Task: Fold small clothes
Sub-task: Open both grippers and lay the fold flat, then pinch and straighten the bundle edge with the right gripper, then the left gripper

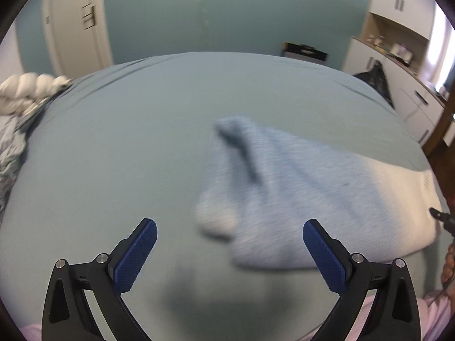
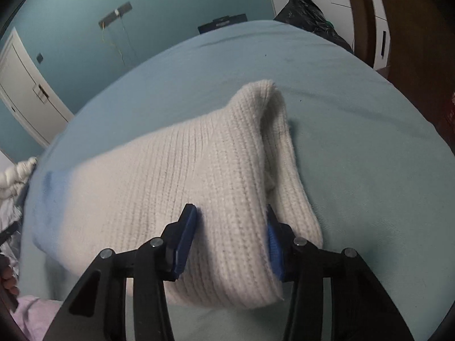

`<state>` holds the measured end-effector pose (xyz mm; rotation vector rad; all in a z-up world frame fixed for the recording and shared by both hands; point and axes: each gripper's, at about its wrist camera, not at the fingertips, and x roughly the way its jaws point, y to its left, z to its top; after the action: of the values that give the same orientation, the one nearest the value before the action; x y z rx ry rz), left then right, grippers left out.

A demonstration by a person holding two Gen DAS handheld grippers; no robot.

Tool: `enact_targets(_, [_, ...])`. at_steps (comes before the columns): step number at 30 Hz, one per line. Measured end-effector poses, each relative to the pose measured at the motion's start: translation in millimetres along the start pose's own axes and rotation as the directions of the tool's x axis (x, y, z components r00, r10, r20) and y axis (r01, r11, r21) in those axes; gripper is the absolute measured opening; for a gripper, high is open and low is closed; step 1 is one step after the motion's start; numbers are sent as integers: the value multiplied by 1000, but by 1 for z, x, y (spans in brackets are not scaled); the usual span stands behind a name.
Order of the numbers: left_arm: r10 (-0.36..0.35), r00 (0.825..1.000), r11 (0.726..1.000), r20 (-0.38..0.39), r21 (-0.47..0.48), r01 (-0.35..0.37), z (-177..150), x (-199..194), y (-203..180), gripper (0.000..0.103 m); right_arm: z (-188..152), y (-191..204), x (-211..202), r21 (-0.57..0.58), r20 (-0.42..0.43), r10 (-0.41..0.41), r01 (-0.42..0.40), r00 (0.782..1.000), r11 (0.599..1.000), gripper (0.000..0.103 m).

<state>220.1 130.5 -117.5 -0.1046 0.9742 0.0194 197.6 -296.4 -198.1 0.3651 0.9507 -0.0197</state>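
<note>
The sock (image 2: 199, 187) was a chunky ribbed knit, cream at the cuff and maybe fading into pale blue, though blur made that hard to call. The bed sheet (image 2: 355, 142) looked like smooth matt cotton. The right gripper (image 2: 231, 236) had matt black plastic arms, textured blue pads and shiny metal pins.

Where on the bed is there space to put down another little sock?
The bed sheet lies bare to the left of the sock, as far as the crumpled bedding at the left edge, and beyond the sock toward the far wall. It is crowded on the near right, where the right gripper grips the sock's white cuff. The left gripper hangs open over the sheet.
</note>
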Motion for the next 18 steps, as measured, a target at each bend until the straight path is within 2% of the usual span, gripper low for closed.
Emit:
enact_targets(1, [7, 1000, 1000, -6, -19, -7, -2, 0, 7, 103, 9, 5, 1, 43, -7, 32, -31, 999, 999, 40])
enact_targets(2, [7, 1000, 999, -12, -35, -7, -3, 0, 12, 103, 13, -2, 2, 89, -6, 63, -62, 998, 994, 32])
enact_targets(3, [3, 1000, 999, -21, -54, -4, -2, 2, 17, 103, 10, -11, -4, 136, 14, 97, -98, 995, 986, 17])
enact_targets(4, [0, 1000, 998, -26, -62, -1, -2, 7, 16, 103, 12, -13, -3, 160, 37, 114, -119, 993, 980, 15])
enact_targets(6, [-7, 1000, 998, -29, -58, 5, 2, 9, 18, 103, 3, -14, -29, 197, 134, 123, -149, 983, 969, 12])
enact_targets(7, [-5, 1000, 999, -26, -48, 4, 0, 8, 16, 103, -2, -12, -48, 209, 212, 125, -170, 969, 963, 12])
enact_targets(9, [-8, 1000, 1000, -14, -11, 7, 4, 8, 6, 103, -8, -8, -69, 233, 301, 106, -181, 948, 955, 12])
enact_targets(10, [-17, 1000, 1000, -14, 9, 17, 6, 11, -1, 103, -9, -5, -69, 240, 309, 70, -149, 949, 959, 12])
enact_targets(12, [-68, 997, 996, -47, 59, 70, 8, 20, -10, 103, -11, -12, -46, 273, 250, -22, -49, 968, 961, 12])
enact_targets(13, [-88, 993, 991, -75, 92, 95, 9, 28, -15, 103, -14, -21, -36, 299, 215, -34, -32, 976, 954, 12])
enact_targets(14, [-93, 991, 986, -97, 131, 106, 10, 36, -19, 103, -22, -33, -22, 334, 178, -33, -29, 983, 942, 12])
enact_targets(16, [-88, 989, 972, -121, 207, 112, 9, 48, -22, 100, -35, -48, -15, 385, 190, 29, -101, 981, 917, 14])
enact_targets(18, [-138, 980, 957, -147, 234, 170, 8, 56, -21, 89, -35, -44, -33, 392, 198, 43, -120, 979, 912, 21])
